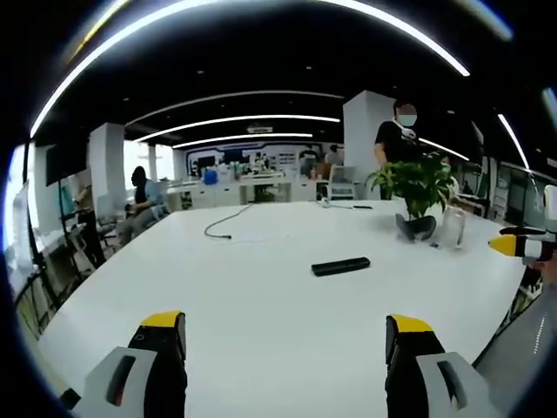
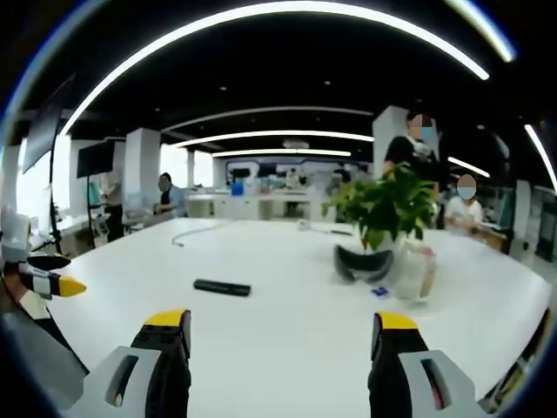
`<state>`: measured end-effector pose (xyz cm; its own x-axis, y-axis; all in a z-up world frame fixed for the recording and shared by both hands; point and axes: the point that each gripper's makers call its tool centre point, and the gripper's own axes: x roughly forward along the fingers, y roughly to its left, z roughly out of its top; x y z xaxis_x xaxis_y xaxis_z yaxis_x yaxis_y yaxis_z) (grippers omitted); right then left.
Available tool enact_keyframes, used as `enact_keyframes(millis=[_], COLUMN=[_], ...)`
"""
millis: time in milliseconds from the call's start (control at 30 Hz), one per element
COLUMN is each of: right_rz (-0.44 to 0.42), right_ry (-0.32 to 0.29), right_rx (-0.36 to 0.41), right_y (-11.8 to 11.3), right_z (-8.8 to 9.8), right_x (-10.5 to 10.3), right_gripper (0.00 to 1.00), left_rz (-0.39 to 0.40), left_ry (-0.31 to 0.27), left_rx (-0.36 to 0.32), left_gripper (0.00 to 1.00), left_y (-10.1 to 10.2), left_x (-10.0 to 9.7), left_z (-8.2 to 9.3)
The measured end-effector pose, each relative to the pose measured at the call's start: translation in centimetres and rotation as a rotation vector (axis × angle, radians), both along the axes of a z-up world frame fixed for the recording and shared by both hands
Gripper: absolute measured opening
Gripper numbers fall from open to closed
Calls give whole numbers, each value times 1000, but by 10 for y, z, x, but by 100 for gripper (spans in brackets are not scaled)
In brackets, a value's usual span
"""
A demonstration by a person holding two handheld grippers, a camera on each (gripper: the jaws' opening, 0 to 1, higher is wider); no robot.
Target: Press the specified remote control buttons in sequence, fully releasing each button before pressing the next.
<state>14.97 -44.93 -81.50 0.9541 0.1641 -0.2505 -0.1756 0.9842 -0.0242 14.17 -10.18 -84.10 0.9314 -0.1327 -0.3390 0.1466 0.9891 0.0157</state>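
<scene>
A black remote control (image 1: 340,266) lies flat on the white table (image 1: 261,305), well ahead of my left gripper (image 1: 287,335), whose yellow-tipped jaws stand wide apart with nothing between them. The same remote control (image 2: 222,287) lies ahead and left of my right gripper (image 2: 277,335), also open and holding nothing. My right gripper's yellow tip (image 1: 513,246) enters the left gripper view from the right edge. My left gripper's tip (image 2: 54,283) enters the right gripper view at the left edge.
A potted green plant (image 2: 383,209) stands on the table beside a dark pouch (image 2: 361,261) and a clear glass jar (image 2: 416,270). A grey cable (image 1: 228,222) lies at the far side. One person (image 1: 398,139) stands behind the plant; another (image 1: 144,198) sits at the left.
</scene>
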Motion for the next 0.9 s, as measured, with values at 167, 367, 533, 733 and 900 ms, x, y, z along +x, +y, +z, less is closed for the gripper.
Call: enact_keyframes(millis=[167,367,533,733,900], right_rz=[4,8,6,4,9], right_ry=[4,8,9,12,23], right_rx=[-3,-5,-2,-1,-10], right_y=[1,1,0,-1,0], right_z=[-1,-2,-2,-3,-5], right_x=[0,0,0,1,1], right_gripper=[84,84,83,82,81], left_rz=[15,-16,-46,-133,-215], left_ry=[4,-26,-34,4,14], left_rx=[3,34,34,73,82], left_gripper=[97,93,92,92,92], left_y=[5,4,-1,-12,-27], left_x=[1,10,25,46,62], left_z=[-1,9,15,7,7])
